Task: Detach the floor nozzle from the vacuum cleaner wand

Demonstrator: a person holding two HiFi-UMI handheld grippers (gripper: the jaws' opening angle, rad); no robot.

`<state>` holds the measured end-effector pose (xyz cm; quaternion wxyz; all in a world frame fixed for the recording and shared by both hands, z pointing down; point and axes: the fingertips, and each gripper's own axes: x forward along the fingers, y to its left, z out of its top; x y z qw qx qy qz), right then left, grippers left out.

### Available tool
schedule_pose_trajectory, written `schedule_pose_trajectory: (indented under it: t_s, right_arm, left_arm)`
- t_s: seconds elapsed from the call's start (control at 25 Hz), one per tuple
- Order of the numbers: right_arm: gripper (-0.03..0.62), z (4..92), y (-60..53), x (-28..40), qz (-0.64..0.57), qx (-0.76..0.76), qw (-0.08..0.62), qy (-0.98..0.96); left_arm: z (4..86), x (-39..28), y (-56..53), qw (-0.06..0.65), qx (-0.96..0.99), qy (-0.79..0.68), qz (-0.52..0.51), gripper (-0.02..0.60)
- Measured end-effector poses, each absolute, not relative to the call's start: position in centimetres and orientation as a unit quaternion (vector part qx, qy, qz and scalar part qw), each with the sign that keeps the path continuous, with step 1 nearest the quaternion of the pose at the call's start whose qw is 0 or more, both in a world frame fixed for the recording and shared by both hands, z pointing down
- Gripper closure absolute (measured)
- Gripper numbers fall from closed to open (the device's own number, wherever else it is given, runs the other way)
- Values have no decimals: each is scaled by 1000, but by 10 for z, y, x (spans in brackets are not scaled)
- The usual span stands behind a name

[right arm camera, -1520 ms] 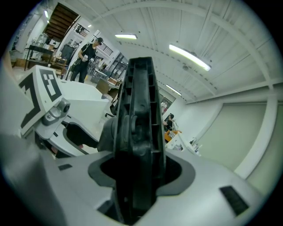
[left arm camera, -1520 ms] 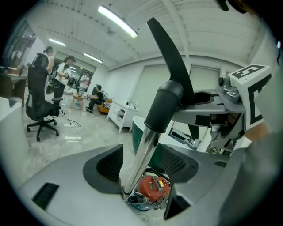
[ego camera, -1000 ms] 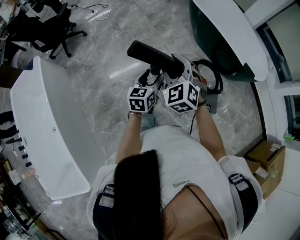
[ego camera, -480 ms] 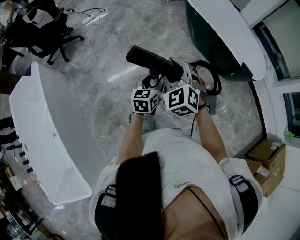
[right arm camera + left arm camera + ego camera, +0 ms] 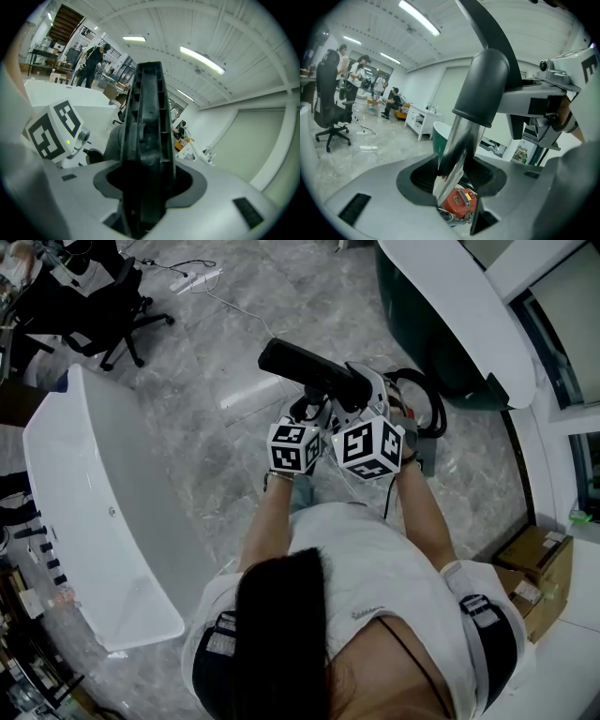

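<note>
**Nozzle pinched on the right, left closing in on the wand**

Right gripper [image 5: 143, 206]: jaws clamped on the floor nozzle [image 5: 145, 140]. The black ribbed body fills the gap between them edge to edge.

Left gripper [image 5: 457, 211]: jaws have just been closing, with the wand [image 5: 459, 140] between them. The shiny tube lies against the left jaw's edge. There is a gap on the right-jaw side, with a red housing [image 5: 461, 202] showing through it, so no firm pinch yet. The wand's black collar [image 5: 485, 89] sits just above the jaws.

In the head view the nozzle sticks out ahead of both grippers, pointing up-left and held above the marble floor [image 5: 225, 456]. The grippers are side by side, close together, just in front of the person's chest. The right one is on the nozzle end and the left just beside it on the tube.

Count:
- floor nozzle: 1
- wand: 1
- grippers: 2
- marker cubes: 2 ( [image 5: 295, 447], [image 5: 372, 445])
- black hose loop [image 5: 427, 395]: 1, on the floor to the right of the grippers
- white bathtub [image 5: 66, 474]: 1, well apart to the left
</note>
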<state>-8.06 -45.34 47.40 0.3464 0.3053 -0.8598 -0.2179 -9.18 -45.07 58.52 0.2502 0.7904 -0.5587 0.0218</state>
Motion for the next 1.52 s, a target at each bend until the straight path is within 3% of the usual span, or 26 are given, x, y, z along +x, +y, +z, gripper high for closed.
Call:
schedule_pose_trajectory:
  t_s: [1.28,1.52]
  right_arm:
    - [379,468,-441,-87,-257,305,369,-840]
    - [379,421,-451,-86,-210,343,295,-867]
  left_arm:
    - [586,-92,-442,253,795,-550,24,399]
    - [586,-98,-442,247,793,-556,35,403]
